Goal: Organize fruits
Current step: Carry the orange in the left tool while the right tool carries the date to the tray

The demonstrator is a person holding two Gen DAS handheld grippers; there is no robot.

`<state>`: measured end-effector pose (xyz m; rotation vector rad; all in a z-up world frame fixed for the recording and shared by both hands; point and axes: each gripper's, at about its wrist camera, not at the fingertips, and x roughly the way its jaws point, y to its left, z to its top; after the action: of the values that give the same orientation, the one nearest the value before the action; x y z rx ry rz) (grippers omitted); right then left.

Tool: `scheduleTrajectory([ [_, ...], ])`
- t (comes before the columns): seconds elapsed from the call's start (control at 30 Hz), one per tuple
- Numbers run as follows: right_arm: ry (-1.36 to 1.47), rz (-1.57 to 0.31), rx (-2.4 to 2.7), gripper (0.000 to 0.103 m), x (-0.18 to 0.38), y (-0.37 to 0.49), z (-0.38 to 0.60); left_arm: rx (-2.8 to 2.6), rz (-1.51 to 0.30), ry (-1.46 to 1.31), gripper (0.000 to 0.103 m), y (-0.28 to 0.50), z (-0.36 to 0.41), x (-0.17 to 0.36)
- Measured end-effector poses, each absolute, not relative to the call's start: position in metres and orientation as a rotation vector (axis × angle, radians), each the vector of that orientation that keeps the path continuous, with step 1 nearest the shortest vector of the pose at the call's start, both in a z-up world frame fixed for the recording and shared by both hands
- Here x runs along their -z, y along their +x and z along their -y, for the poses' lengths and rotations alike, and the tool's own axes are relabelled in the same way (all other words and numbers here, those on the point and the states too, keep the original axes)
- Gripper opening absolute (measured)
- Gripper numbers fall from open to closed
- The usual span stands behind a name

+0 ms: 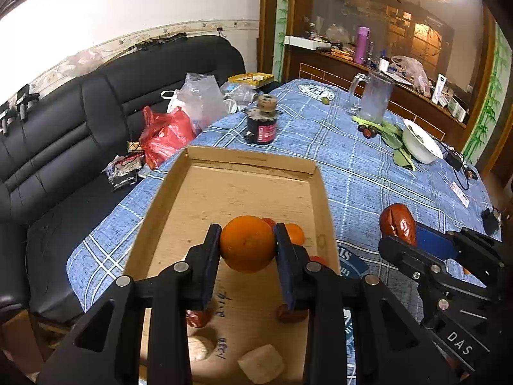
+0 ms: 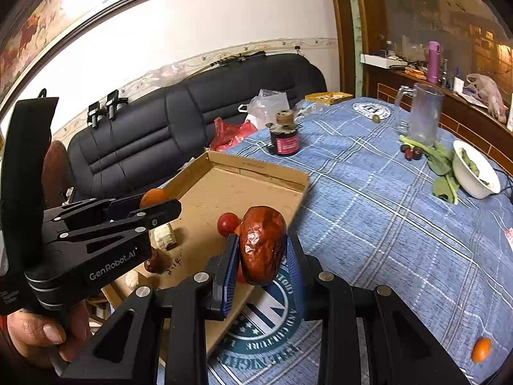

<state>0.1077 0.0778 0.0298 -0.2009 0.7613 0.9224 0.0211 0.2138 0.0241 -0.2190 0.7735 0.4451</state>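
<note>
My left gripper [image 1: 247, 229] is shut on a round orange [image 1: 247, 243], held above the near half of a shallow cardboard tray [image 1: 256, 160]. To its right, my right gripper [image 2: 263, 240] is shut on a glossy red-brown date [image 2: 263, 245] over the tray's right edge [image 2: 301, 189]. Inside the tray lie a red tomato [image 2: 228, 223], a small orange fruit [image 1: 295, 234], two dark dates [image 1: 290, 314] and pale chunks [image 1: 261, 364]. A small orange kumquat [image 2: 481, 349] lies loose on the blue cloth at the near right.
On the blue checked tablecloth [image 1: 368, 176] stand a dark jar [image 1: 261, 125], a glass mug [image 1: 373, 99] and a tilted white bowl [image 1: 420, 142] beside green leaves and dark grapes. A black sofa [image 1: 80, 122] with plastic bags lies left. A hand [image 2: 41, 333] grips the left tool.
</note>
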Motion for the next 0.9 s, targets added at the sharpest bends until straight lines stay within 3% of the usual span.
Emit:
scheduleTrajectory([
  [0.9, -0.259, -0.793, -0.978, 0.029, -0.018, 0.126, -0.132, -0.495, -0.804, -0.230, 0.030, 0.030, -0.257, -0.017],
])
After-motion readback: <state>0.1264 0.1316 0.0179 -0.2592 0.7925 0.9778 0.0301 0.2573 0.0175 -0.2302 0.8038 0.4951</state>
